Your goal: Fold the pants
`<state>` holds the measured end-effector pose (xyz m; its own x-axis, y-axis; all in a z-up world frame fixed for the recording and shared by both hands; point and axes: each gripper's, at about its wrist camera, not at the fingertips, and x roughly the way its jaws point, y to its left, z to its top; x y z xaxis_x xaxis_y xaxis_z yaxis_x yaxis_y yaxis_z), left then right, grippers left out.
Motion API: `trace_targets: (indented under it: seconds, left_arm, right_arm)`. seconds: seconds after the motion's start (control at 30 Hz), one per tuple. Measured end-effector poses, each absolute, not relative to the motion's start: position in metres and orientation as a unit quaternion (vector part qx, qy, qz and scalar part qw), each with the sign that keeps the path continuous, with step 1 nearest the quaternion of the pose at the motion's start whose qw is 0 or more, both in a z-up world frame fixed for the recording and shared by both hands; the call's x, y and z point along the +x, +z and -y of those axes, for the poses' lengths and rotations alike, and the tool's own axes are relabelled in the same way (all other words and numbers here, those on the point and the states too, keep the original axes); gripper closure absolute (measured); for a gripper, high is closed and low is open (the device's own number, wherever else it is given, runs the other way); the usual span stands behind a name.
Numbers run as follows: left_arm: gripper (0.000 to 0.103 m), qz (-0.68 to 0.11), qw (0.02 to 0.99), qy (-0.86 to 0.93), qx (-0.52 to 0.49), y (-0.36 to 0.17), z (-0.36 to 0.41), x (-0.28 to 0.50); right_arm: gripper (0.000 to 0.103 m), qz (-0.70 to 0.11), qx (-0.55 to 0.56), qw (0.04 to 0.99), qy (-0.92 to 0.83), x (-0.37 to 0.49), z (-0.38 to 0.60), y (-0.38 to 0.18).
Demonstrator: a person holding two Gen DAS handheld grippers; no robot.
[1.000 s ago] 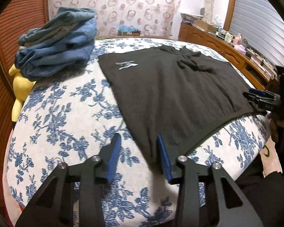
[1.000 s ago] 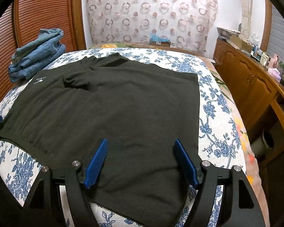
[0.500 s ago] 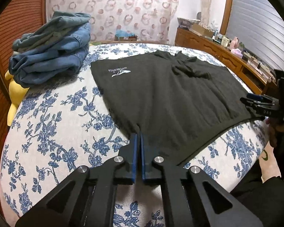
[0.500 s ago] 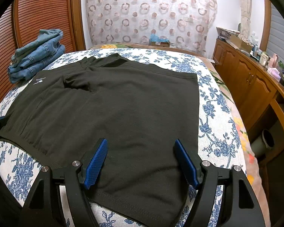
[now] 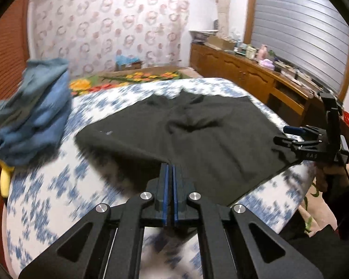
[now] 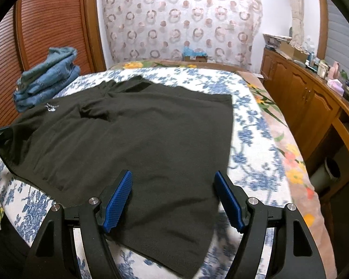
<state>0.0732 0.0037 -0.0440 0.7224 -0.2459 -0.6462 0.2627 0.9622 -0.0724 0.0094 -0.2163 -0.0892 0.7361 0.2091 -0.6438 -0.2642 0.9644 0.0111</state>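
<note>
First fold is just starting: black pants (image 6: 132, 139) lie flat on the bed (image 6: 253, 139). Left gripper (image 5: 169, 174) fingers pinched together, probably on the hem at 6 o'clock, though it's blurry. Right gripper (image 6: 174, 195) fingers wide; next it clamps its corner.

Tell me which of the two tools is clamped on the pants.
The left tool: its blue pads are pressed together on the near edge of the black pants. The right tool hangs wide open above them.

You are in a home bedroom: a bed (image 6: 251, 125) under a floral cover, patterned curtain (image 6: 181, 18), cluttered wooden dresser (image 6: 314, 97), and stacked jeans (image 6: 48, 79).
</note>
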Motion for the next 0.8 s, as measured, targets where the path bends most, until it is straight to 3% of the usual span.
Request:
trace_targets:
  seconds: [0.47,0.73,0.8]
  left_arm:
    - [0.099,-0.335,0.915,-0.223,0.042,-0.013,0.089,0.119]
    - [0.098,-0.348,0.909,-0.229,0.035,-0.015,0.100,0.122]
    - [0.091,-0.360,0.905,-0.223,0.031,-0.021,0.098,0.126]
  right_arm:
    - [0.028,-0.316,-0.021,0.941,0.118,-0.006,0.247,-0.080]
    - [0.031,-0.315,-0.013,0.940,0.133,-0.007,0.247,-0.083]
    - [0.034,-0.315,-0.012,0.939,0.137,-0.006,0.246,-0.084]
